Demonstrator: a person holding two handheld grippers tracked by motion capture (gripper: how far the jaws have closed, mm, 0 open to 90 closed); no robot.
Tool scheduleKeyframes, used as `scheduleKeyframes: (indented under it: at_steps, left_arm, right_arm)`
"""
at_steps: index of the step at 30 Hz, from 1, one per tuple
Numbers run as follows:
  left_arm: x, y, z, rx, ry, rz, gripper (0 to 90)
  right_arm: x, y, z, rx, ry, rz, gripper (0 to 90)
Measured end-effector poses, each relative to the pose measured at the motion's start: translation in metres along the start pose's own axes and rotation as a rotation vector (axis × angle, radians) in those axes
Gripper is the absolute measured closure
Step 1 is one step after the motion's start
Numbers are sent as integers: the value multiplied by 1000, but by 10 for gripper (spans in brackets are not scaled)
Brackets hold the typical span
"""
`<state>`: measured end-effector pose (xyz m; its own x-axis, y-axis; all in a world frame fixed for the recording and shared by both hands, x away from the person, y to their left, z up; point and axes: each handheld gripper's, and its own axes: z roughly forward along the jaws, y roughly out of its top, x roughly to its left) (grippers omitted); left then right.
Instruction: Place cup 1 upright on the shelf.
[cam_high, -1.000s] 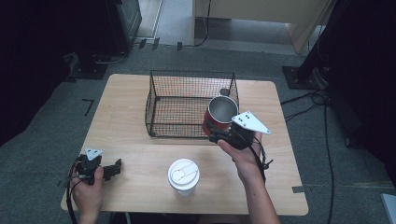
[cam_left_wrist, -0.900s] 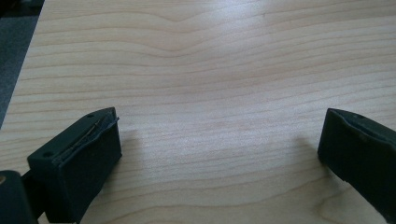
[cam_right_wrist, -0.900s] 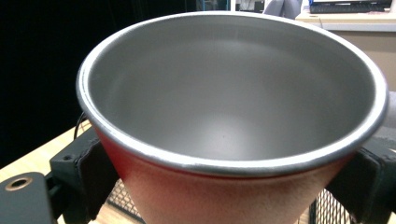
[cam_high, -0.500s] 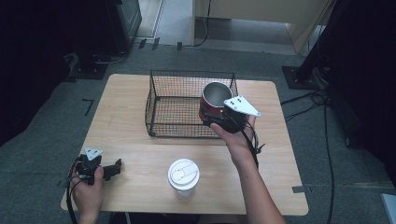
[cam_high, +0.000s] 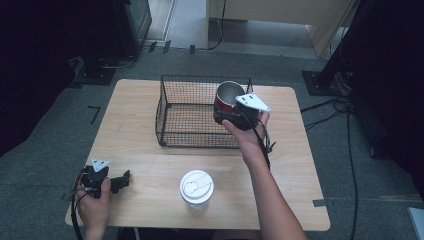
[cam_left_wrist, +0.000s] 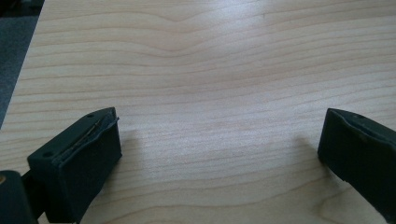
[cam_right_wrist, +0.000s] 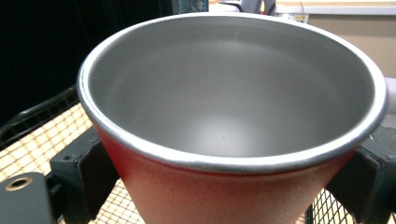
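Red cup (cam_high: 226, 100) with a bare metal inside sits clamped between the jaws of the right gripper (cam_high: 231, 116), held up over the right-hand part of the wire basket (cam_high: 172, 112), just inside its right wall and above the mesh floor. A second ago the same cup hung lower and nearer the person, at the basket's front right corner; half a second ago it was already at the right wall; now it is further over the basket, with the gripper's grey plate tipped toward the table's right edge. The grip itself looks unchanged across the three moments. In the right gripper view the cup (cam_right_wrist: 233, 116) stands upright with its mouth open toward the camera, a black pad pressed on each side of the red wall and mesh below it.

Left gripper (cam_high: 117, 181) rests near the front left corner of the table (cam_high: 300, 175), where it was a second ago, jaws spread wide. The left gripper view shows bare wood grain between the two pads (cam_left_wrist: 79, 158).

White lidded cup (cam_high: 196, 187) stands at the front middle of the table, unmoved, well apart from both grippers
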<state>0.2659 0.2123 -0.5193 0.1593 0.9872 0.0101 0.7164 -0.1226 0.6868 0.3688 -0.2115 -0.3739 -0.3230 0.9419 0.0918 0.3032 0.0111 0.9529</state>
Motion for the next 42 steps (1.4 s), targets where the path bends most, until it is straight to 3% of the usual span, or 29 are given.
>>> scheduleKeyframes:
  at_steps: [7, 15, 20, 25, 32, 42]
  left_arm:
    - [0, 0, 0, 0, 0, -1, 0]
    - [0, 0, 0, 0, 0, -1, 0]
    - [0, 0, 0, 0, 0, -1, 0]
    - [0, 0, 0, 0, 0, -1, 0]
    - [0, 0, 0, 0, 0, -1, 0]
    - [0, 0, 0, 1, 0, 1, 0]
  right_arm:
    - [-1, -4, 19, 40, -14, 8, 78]
    - [-4, -10, 47, 124, -27, 27, 78]
    - [-5, -11, 60, 178, -35, 11, 77]
    - [-5, -13, 68, 216, -36, -13, 77]
    - [-10, -21, 81, 321, -45, -23, 77]
    - [-8, -26, 88, 392, -43, -53, 76]
